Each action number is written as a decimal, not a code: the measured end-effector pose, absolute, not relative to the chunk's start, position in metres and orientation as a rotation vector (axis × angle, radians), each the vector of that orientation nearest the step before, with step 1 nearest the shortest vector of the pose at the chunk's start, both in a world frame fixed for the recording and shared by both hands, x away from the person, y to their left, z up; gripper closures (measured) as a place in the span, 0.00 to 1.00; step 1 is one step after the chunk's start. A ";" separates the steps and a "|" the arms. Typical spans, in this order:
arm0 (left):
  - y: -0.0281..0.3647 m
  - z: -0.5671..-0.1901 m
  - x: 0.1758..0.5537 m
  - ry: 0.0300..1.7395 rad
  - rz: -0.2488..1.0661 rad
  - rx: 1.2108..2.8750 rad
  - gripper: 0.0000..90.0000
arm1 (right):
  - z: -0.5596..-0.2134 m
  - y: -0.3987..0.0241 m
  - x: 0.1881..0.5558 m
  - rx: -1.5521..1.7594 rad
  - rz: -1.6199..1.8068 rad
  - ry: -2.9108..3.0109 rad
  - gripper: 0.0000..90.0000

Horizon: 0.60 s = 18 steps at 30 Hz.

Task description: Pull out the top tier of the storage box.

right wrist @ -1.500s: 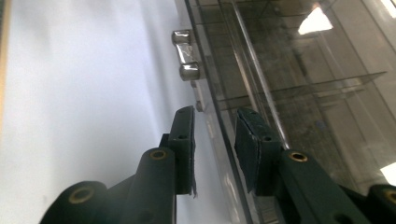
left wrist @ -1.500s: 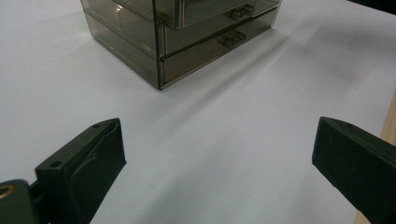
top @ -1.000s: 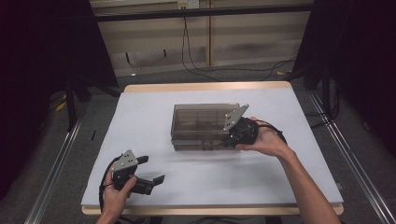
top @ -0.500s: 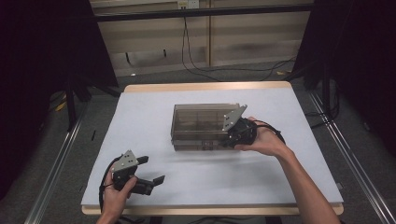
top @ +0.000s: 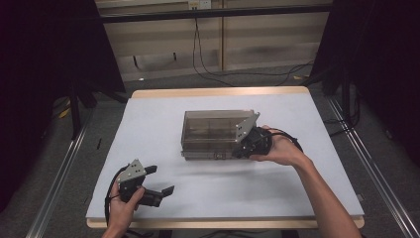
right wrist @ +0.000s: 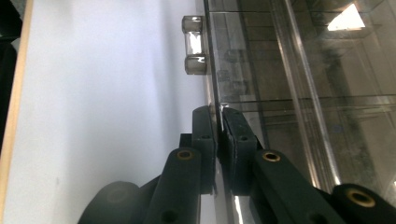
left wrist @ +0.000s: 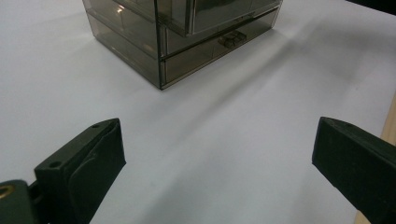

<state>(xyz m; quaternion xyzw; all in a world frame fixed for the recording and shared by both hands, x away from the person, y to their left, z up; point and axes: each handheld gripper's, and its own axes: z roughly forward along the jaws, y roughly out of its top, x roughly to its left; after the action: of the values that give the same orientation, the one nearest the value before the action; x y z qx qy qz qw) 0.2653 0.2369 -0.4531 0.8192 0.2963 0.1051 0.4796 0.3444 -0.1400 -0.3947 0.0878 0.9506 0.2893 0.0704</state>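
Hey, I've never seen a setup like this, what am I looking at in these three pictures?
A person sits at a white table and holds a hand-operated two-jaw gripper in each hand. One camera looks down from above; the other two ride on the grippers and look along their black jaws. On the table stands a smoky clear plastic drawer box. The right gripper has just been closing, and its jaws now pinch a thin clear front edge of the box, near a small clear handle. The left gripper hovers over bare table with its jaws wide apart, holding nothing.
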 end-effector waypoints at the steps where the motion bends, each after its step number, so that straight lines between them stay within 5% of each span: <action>1: 0.237 -0.453 0.265 0.721 0.258 2.000 0.03 | -0.395 -0.141 0.344 0.259 0.876 2.869 0.95; 18: 0.237 -0.453 0.265 0.722 0.254 1.996 0.03 | -0.395 -0.143 0.340 0.221 0.881 2.904 0.97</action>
<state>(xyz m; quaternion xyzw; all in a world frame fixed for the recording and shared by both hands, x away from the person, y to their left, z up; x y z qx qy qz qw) 0.2654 0.2366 -0.4527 0.8184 0.2962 0.1042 0.4812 0.3397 -0.1431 -0.3946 0.0724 0.9532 0.2892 0.0494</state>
